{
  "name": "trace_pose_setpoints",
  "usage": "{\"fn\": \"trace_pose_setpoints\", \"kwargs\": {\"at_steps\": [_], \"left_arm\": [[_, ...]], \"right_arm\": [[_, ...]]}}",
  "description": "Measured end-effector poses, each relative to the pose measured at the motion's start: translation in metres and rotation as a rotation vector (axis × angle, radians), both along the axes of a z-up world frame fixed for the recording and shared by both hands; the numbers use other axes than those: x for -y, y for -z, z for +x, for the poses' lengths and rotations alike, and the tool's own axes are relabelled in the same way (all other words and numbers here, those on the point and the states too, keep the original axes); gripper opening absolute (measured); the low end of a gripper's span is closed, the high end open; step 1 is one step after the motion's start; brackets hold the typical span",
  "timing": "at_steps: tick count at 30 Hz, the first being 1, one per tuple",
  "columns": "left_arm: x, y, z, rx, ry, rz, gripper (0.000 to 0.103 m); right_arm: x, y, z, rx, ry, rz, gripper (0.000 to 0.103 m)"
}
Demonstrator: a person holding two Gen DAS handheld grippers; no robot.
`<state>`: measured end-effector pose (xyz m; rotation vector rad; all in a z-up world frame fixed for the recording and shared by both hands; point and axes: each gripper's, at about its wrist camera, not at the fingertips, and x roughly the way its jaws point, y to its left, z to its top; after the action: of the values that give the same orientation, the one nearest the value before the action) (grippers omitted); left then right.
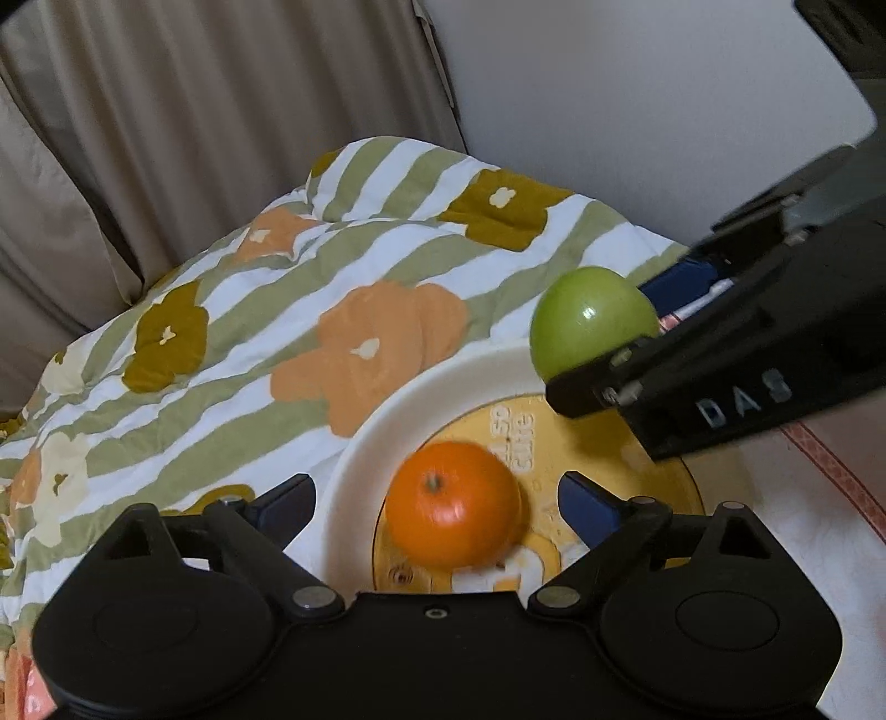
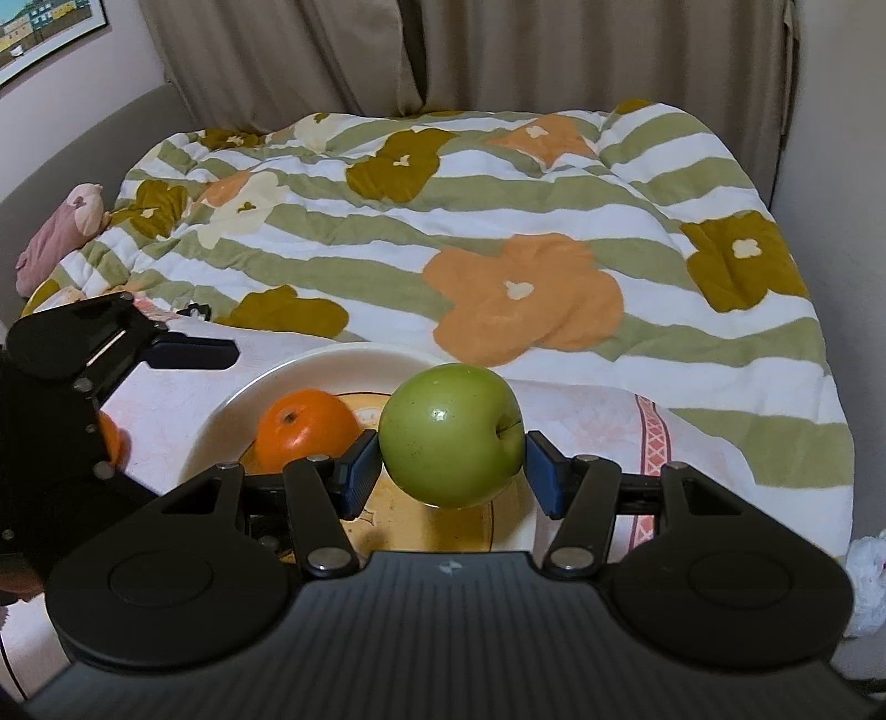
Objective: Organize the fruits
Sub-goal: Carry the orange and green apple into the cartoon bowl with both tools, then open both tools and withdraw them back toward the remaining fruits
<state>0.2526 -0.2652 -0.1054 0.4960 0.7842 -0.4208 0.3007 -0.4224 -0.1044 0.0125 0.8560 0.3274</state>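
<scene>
An orange lies on the yellow middle of a white-rimmed plate. My left gripper stands open around the orange, its blue pads well clear of it on both sides. A green apple hangs just above the near part of the plate, with my right gripper shut on it, one pad on each side. In the left wrist view the apple shows at the plate's far right rim between the right gripper's fingers. The orange sits left of the apple.
The plate rests on a table with a white and pink patterned cloth. Behind it lies a bed with a green-striped flowered quilt, then beige curtains. A pink plush lies far left. A white bag hangs at the right.
</scene>
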Motion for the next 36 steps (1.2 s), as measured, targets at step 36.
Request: {"fn": "trace_pose_setpoints", "kwargs": {"at_steps": [36], "left_arm": [[-0.058,-0.053,-0.067,0.012,-0.244,-0.065,0.1]], "right_arm": [[-0.025,-0.043,-0.061,0.142,-0.071,-0.098,0.103]]}}
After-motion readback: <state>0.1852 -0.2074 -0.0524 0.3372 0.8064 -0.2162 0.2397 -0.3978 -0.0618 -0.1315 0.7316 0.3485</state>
